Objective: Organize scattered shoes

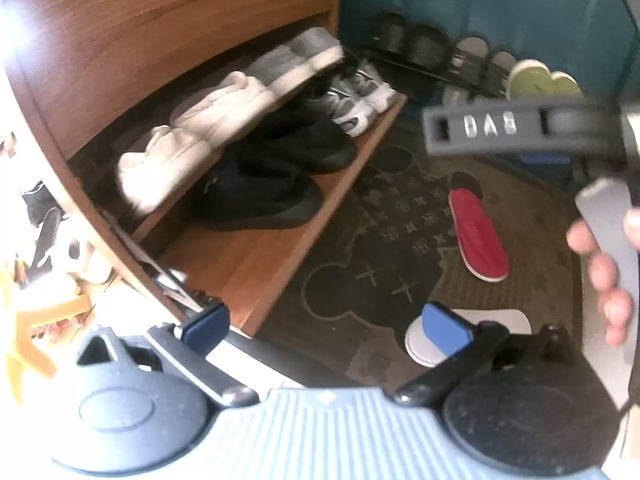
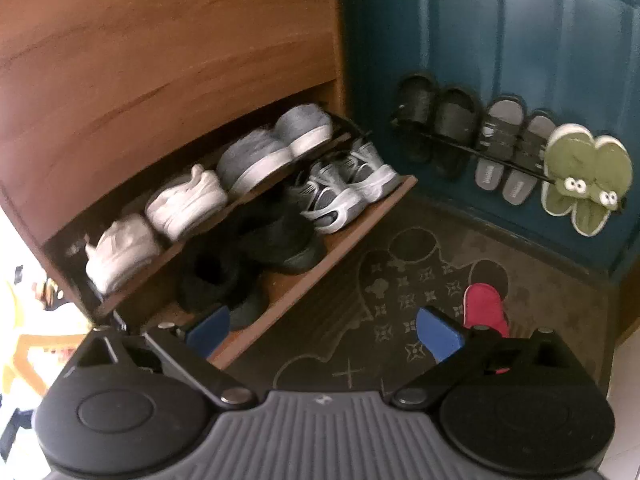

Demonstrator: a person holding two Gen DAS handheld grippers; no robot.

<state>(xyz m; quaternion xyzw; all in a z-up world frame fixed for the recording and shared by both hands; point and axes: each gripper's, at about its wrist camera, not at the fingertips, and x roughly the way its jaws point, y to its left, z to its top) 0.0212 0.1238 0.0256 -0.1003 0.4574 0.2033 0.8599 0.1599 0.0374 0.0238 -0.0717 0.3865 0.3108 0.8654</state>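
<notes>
Shoes fill a brown wooden tilt-out shoe cabinet (image 2: 168, 60) beside a teal panelled door (image 2: 520, 40). Its upper tier carries four: two white sneakers (image 2: 186, 200) and two grey slip-ons with white soles (image 2: 256, 160). The lower tier carries two grey-and-white trainers (image 2: 344, 192) and two black shoes (image 2: 280, 244). On a black rail across the door hang six slippers: two black slides (image 2: 436, 120), two grey strapped sandals (image 2: 508, 148) and two green frog-eyed slippers (image 2: 584, 176). One red slipper (image 1: 478, 236) lies alone, sole up, on the dark patterned doormat (image 1: 360, 280), well apart from the cabinet; a flat white sole-shaped piece (image 1: 480, 322) lies nearer the left hand-held gripper (image 1: 326, 326). That gripper stands open and empty, blue pads spread wide. The right hand-held gripper (image 2: 324, 332) (seen blurred from the left wrist, fingers of a hand around its grey handle) is likewise open, holding nothing, the red slipper just beyond its right pad.
</notes>
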